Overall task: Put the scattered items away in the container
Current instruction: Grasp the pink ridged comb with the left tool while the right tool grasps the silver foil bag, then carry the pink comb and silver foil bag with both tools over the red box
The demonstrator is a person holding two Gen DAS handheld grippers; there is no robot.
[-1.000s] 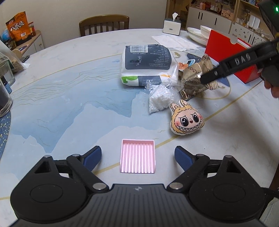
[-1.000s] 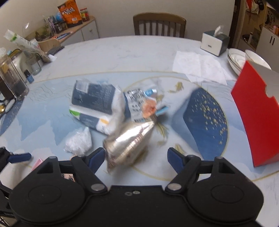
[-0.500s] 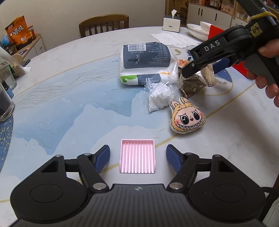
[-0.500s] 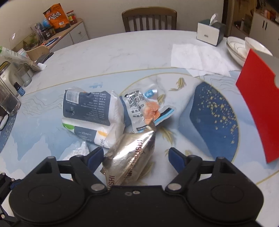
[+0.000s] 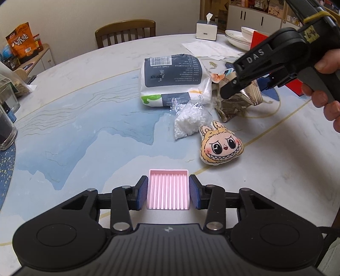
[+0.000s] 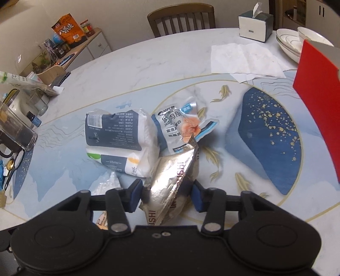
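Pink ribbed tray (image 5: 167,192) clamped between blue pads (image 5: 142,193) of left tool (image 5: 167,193), both pads flat vs. tray's side walls, tray lying on marbled blue-and-white surface (image 5: 74,131).

Landmark = tissue pack (image 5: 173,79), dark-and-white, w/ barcode, lying mid-surface. Just in front of tissue pack: clear bag of white pellets (image 5: 190,122), touching pack's near edge. Beside that bag, on its right: plush face (image 5: 221,147), yellowish w/ toothy grin and rabbit ears, flat on surface. Well in front of tissue pack, past plush: pink tray in left tool.

Right of tissue pack: silver foil bag (image 6: 173,182) held in right tool (image 6: 165,195), blue pads closed narrow on bag's crumpled sides; bag's top corner leaning toward blue-white snack pouch (image 6: 180,127). Snack pouch lying right beside tissue pack, touching it; pink-orange food pic on front. From left wrist view, right tool (image 5: 244,85) seen from the side, marked DAS, person's right hand (image 5: 325,93) on grip; foil bag (image 5: 233,104) crumpled under its tip.

Far right of tissue pack: red container (image 6: 318,102), upright wall only partly in frame, well apart from the pile. Behind tissue pack, toward far edge: white paper sheets (image 6: 244,59), tissue box (image 6: 254,25), stacked white bowls (image 6: 297,40), wooden chair (image 6: 181,19). Left of tissue pack at surface edge: glass jar (image 6: 14,131) w/ dark contents. Orange snack bag (image 6: 68,30) on side cabinet beyond.
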